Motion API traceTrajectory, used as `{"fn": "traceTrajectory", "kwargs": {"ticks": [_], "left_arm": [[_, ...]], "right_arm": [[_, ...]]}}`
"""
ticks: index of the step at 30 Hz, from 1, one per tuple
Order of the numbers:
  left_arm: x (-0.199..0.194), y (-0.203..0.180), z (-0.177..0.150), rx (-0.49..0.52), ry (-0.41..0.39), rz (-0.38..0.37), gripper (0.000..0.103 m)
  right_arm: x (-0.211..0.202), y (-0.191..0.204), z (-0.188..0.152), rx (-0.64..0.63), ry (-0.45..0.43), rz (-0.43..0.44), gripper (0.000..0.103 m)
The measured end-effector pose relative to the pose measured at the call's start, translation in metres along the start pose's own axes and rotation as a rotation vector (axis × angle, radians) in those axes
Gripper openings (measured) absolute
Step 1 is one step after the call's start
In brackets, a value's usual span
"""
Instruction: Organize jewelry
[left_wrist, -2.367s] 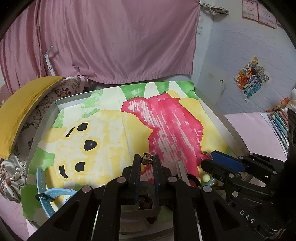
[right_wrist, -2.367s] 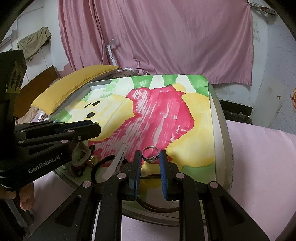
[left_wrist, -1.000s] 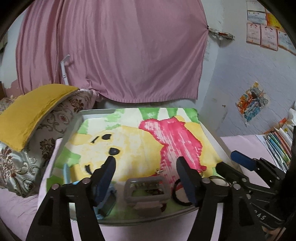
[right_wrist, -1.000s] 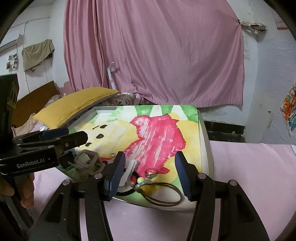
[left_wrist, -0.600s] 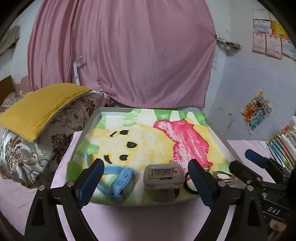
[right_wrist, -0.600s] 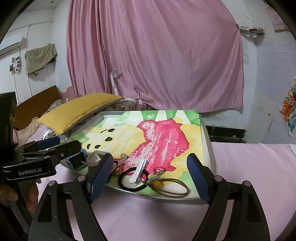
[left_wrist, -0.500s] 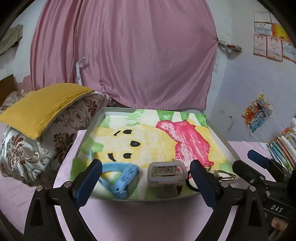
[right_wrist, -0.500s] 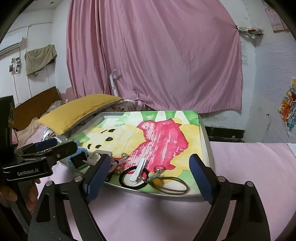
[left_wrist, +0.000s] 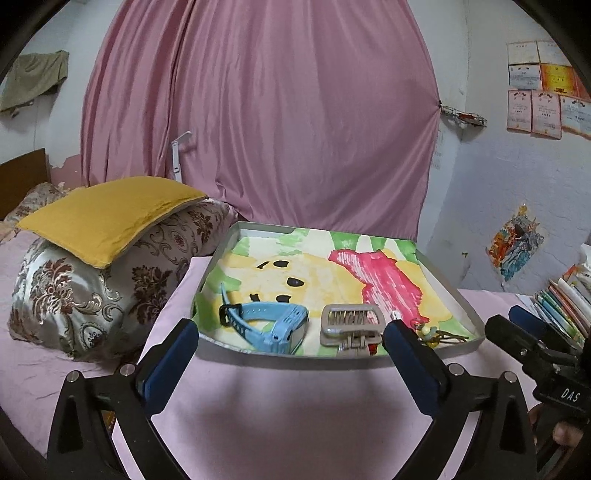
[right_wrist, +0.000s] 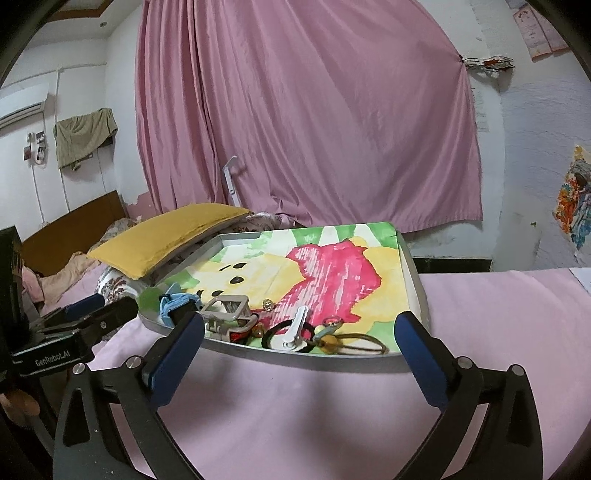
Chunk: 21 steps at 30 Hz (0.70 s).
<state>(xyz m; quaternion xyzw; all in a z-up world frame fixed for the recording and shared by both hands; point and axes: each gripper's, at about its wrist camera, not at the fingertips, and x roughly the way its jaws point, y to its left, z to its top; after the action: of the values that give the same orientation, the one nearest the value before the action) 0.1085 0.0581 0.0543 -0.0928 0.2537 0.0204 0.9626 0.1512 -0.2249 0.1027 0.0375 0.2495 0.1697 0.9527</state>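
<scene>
A grey tray (left_wrist: 467, 306) lined with a bright bear drawing sits on the pink bed; it also shows in the right wrist view (right_wrist: 413, 266). Along its near edge lie a blue watch (left_wrist: 266, 319), a grey hair clip (left_wrist: 351, 323), a black hair tie (right_wrist: 284, 334) with a white clip (right_wrist: 297, 326), a ring (right_wrist: 332, 324), a small earring (right_wrist: 268, 304) and a brown band (right_wrist: 360, 345). My left gripper (left_wrist: 290, 365) is open and empty, pulled back from the tray. My right gripper (right_wrist: 299, 349) is open and empty, also back from the tray.
A yellow cushion (left_wrist: 107, 216) on a patterned pillow (left_wrist: 99, 288) lies left of the tray. Stacked books (left_wrist: 565, 302) stand at the right. A pink curtain (left_wrist: 266, 122) hangs behind. Pink sheet (right_wrist: 295, 413) spreads in front of the tray.
Both grippers opened, releasing the earring and the ring onto the tray, then pulled back and up away from it. The jewelry now lies on the tray's near edge.
</scene>
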Motion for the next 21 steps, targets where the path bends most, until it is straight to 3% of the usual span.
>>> {"fn": "traceTrajectory", "kwargs": {"ticks": [21], "left_arm": [[-0.05,0.007,-0.039,0.032,-0.096,0.032,0.102]], "right_arm": [[-0.058,0.006,-0.038,-0.01,-0.12,-0.102,0.101]]}}
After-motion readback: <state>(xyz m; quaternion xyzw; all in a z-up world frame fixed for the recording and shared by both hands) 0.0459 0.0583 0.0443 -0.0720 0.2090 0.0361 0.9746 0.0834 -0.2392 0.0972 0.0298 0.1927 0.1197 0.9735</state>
